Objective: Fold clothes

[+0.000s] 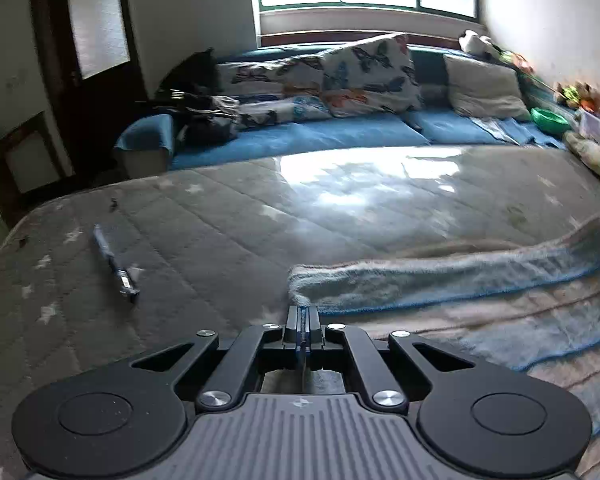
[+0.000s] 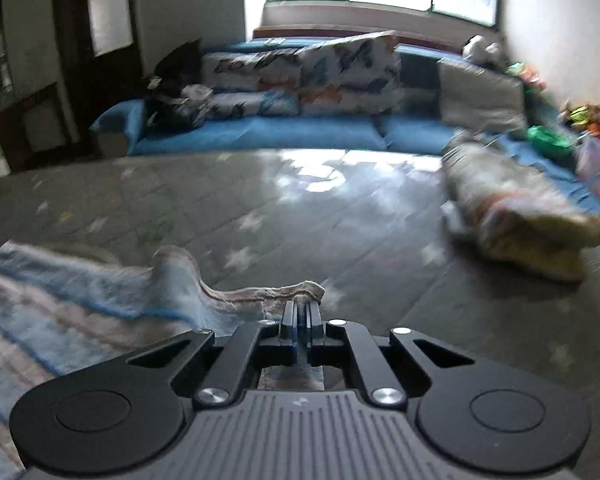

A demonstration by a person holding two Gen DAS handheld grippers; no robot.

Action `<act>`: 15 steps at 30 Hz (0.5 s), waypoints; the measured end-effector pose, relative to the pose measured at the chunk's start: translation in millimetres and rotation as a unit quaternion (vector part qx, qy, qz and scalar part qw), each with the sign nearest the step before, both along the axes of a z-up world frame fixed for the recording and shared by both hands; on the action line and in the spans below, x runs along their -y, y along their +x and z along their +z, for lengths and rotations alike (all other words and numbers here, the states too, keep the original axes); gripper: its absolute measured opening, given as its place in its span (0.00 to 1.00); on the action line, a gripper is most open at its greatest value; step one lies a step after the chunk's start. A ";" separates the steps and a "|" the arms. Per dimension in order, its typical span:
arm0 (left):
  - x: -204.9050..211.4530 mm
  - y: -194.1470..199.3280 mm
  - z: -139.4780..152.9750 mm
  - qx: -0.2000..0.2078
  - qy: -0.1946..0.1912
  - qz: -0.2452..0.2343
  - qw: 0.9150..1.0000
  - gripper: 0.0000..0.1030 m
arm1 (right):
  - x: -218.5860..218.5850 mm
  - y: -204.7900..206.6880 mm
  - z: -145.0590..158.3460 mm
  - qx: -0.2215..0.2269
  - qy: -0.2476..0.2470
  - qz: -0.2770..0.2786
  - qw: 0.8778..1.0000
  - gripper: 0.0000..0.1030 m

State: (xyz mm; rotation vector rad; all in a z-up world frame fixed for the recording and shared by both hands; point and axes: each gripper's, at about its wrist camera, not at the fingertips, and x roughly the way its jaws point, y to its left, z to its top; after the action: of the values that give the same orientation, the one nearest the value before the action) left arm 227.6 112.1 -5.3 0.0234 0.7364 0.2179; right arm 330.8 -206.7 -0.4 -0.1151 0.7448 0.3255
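1. The left gripper (image 1: 302, 312) had its jaws together at the near left corner of the striped cloth (image 1: 480, 312) – a sliver of blue hem showed between the pads, so it looked clamped on that edge.
2. The right gripper (image 2: 300, 308) was likewise closed, right at the cloth's other corner (image 2: 296, 290), which stood up in a small ridge; whether fabric was truly pinched there I could not tell for certain.
3. The cloth lay spread on the bed (image 1: 220, 216), its far edge already rolled over towards the grippers.
4. To my eye this was the grasp before a fold – both corners taken, nothing lifted yet.
5. The next move would call for raising both corners together, level, and carrying them across to the far edge without letting either slip.
6. A small dark object (image 1: 116, 264) lay well off to the left, and a bundled blanket (image 2: 520, 216) to the right.
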 end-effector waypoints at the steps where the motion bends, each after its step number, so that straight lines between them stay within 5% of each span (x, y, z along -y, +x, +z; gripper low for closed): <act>1: -2.6 0.6 1.3 0.002 0.004 0.006 1.000 0.02 | 1.5 3.3 2.6 0.006 -0.004 -0.010 1.000 0.03; 9: -10.8 8.9 -7.0 -0.007 0.025 0.015 1.000 0.06 | 9.6 27.0 -12.9 -0.015 -0.013 -0.043 0.999 0.06; 15: -27.4 -8.5 9.5 0.011 0.008 0.027 1.000 0.08 | 15.1 5.6 8.6 -0.027 0.011 0.003 1.000 0.13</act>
State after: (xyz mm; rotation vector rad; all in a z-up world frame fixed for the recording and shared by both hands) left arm 219.1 139.5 4.2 0.0155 0.7135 0.2758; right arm 336.4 -221.9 8.2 -0.0877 0.7937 0.3428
